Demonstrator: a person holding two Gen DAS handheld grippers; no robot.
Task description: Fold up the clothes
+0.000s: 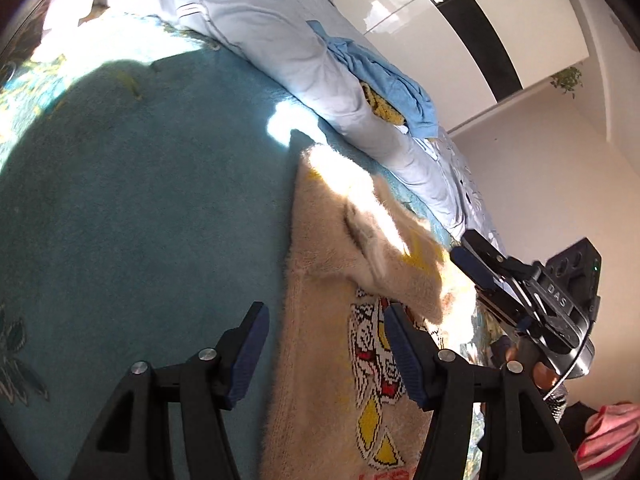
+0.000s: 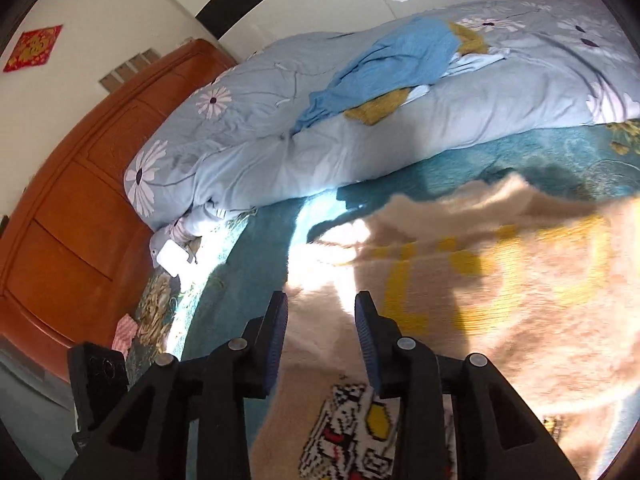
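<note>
A fuzzy beige sweater (image 1: pixel 332 320) with a yellow, red and black knitted picture lies on the teal blanket (image 1: pixel 160 200) of a bed. Part of it is folded over near its far end. My left gripper (image 1: pixel 326 330) is open and empty above the sweater's left edge. My right gripper (image 1: pixel 466 276) shows at the sweater's right side in the left wrist view. In the right wrist view the right gripper (image 2: pixel 322 320) is open and empty just above the sweater (image 2: pixel 500 300), over a sunlit patch.
A rolled light blue flowered duvet (image 2: pixel 360 148) lies along the far side of the bed, with a blue and yellow garment (image 2: pixel 384 68) on it. A brown wooden headboard (image 2: pixel 80 208) stands to the left. A small white object (image 2: pixel 172 258) lies by the duvet's end. A pink cloth (image 1: pixel 612 428) lies at the right.
</note>
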